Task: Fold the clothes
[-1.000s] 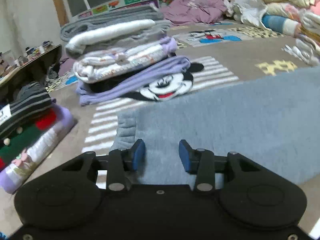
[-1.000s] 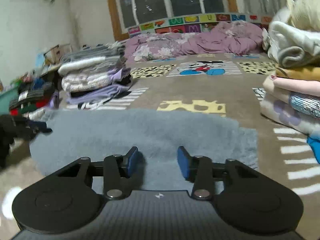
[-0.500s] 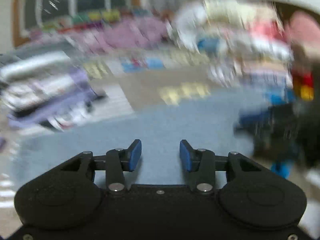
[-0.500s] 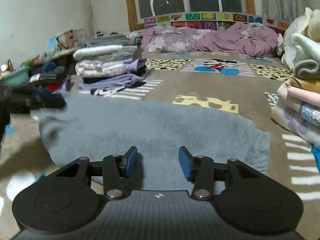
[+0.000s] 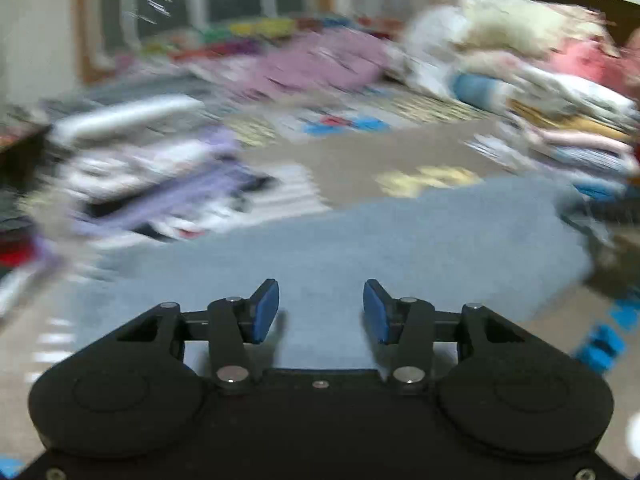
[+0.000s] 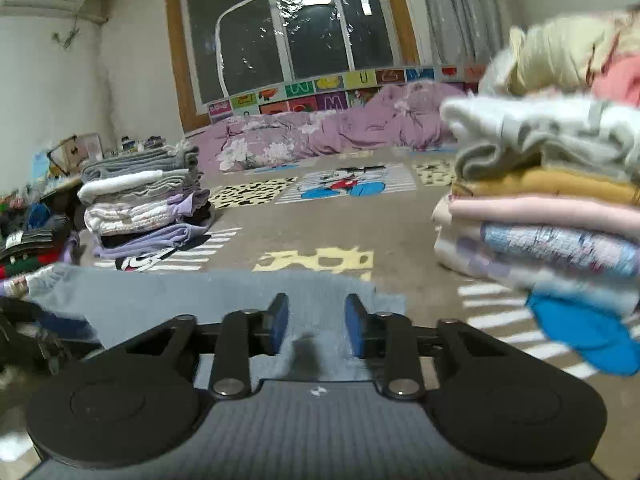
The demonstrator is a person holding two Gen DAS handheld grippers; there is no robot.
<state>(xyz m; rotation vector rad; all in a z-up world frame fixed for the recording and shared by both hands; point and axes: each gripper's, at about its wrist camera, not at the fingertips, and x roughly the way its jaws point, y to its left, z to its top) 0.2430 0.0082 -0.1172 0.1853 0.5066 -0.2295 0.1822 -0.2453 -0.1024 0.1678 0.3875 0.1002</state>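
Note:
A grey-blue fleece garment (image 5: pixel 360 248) lies spread flat on the patterned floor mat; it also shows in the right wrist view (image 6: pixel 208 300). My left gripper (image 5: pixel 320 312) is open and empty, low over the garment's near edge. My right gripper (image 6: pixel 312 322) is open and empty, low over the garment near its right corner. The left gripper shows dimly at the left edge of the right wrist view (image 6: pixel 36 340). The left wrist view is motion-blurred.
A stack of folded clothes (image 6: pixel 140 208) stands at the left on the mat. A taller stack of folded clothes (image 6: pixel 552 200) stands close at the right, with a blue piece (image 6: pixel 584 332) at its foot. A purple quilt (image 6: pixel 328 136) lies at the back under the window.
The left gripper has swung right across the garment and back leftward, still blurred. The right gripper has dropped lower and moved right toward the garment's right corner, its jaws a little narrower.

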